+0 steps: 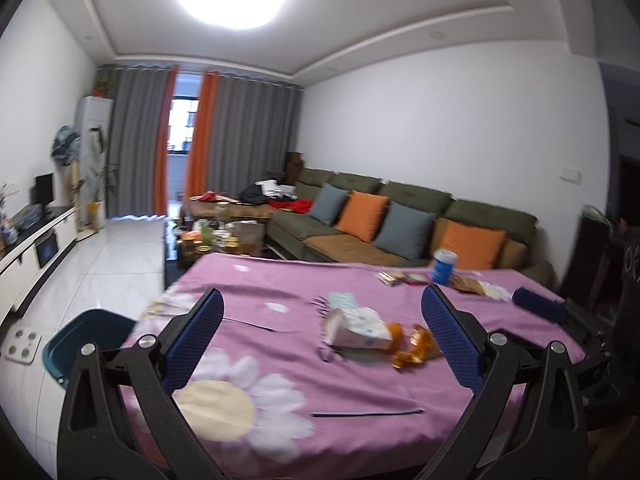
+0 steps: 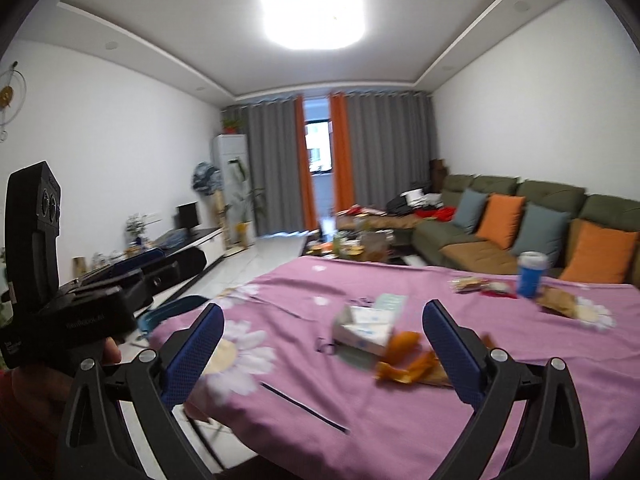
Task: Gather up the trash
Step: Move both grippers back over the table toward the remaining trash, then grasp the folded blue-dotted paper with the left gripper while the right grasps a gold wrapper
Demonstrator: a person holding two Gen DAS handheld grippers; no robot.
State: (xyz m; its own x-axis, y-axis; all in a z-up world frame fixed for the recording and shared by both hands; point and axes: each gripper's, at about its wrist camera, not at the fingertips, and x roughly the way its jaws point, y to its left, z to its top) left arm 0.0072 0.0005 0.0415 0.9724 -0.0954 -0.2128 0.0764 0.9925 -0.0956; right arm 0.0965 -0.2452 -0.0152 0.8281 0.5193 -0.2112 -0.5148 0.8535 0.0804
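— Both sets of jaws gape wide, nothing in them. The orange wrapper [image 2: 412,364] lies on the counter [image 2: 360,420] just ahead of the right gripper [image 2: 324,350], toward its right jaw.

— The left gripper [image 1: 322,336]?

— Farther, I think. Bin [image 1: 86,332] sits off the counter's left edge; open cloth between.

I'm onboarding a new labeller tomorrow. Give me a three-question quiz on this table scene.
1. True or false: the right gripper holds the tissue pack.
2. What stands at the table's far right side? A) blue can B) kettle C) vase
3. Fill in: the orange wrappers lie beside the tissue pack on a ______ tablecloth with daisies.

Key: 1 false, both grippers, the left gripper too, are open and empty; 2 A, the blue can; 3 pink.
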